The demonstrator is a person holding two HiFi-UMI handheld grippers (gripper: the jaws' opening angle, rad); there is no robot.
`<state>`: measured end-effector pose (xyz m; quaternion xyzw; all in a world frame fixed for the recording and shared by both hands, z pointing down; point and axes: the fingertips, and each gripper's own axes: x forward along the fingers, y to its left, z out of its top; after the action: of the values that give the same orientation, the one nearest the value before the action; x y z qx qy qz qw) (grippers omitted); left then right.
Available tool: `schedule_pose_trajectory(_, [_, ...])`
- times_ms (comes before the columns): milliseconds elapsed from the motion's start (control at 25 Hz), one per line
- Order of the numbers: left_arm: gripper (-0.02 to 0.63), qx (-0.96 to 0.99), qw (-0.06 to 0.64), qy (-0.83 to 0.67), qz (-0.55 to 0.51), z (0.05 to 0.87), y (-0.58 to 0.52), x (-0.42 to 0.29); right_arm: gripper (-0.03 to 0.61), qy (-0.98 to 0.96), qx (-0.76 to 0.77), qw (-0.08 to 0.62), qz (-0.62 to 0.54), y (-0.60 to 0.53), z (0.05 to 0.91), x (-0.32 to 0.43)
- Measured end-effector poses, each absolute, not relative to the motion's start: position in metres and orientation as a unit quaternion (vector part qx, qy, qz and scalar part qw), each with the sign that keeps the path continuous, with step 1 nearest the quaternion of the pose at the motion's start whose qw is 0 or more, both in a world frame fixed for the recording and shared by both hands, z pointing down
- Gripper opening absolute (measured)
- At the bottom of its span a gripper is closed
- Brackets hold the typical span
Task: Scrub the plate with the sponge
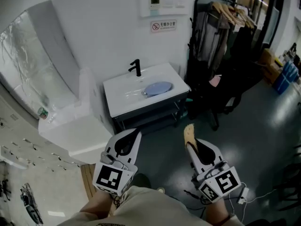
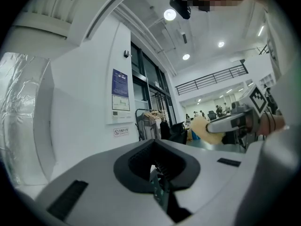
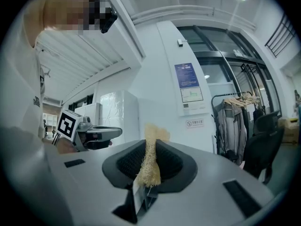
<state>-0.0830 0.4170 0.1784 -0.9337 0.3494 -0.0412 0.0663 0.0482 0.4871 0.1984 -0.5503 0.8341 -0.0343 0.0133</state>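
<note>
Washbasin (image 1: 175,81) — white, against the wall. Plate (image 1: 157,88) — blue, lying in its bowl. Your left gripper (image 1: 133,135), short of the washbasin: jaws closed together, empty. Your right gripper (image 1: 190,142), likewise short of it: clamped on the sponge (image 1: 189,131).

place: open office hall | cues: freestanding washbasin (image 1: 121,97), coat rack (image 1: 220,19), mezzanine railing (image 2: 211,77)

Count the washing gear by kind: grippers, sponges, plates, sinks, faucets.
grippers: 2 (left gripper, right gripper)
sponge: 1
plate: 1
sink: 1
faucet: 1
Total: 6
</note>
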Motion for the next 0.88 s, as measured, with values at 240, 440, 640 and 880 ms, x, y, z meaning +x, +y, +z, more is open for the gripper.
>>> schedule_pose_trajectory(240, [0.006,-0.93,0.074,0.358,-0.033,0.181,0.418,-0.078,0.072,0.841,-0.54,0.017,-0.03,0.484,0.204,0.052])
schedule_pose_trajectory(440, [0.006,-0.928,0.082,0.363,-0.032,0.191,0.409,-0.075,0.072,0.844,-0.536,0.022,-0.03,0.471,0.216,0.054])
schedule_pose_trajectory(640, [0.006,-0.927,0.083,0.364,-0.033,0.198,0.385,-0.072,0.072,0.844,-0.535,0.013,-0.029,0.445,0.227,0.056])
schedule_pose_trajectory(880, [0.006,-0.927,0.076,0.366,-0.038,0.207,0.339,-0.072,0.072,0.842,-0.538,0.009,-0.033,0.401,0.233,0.063])
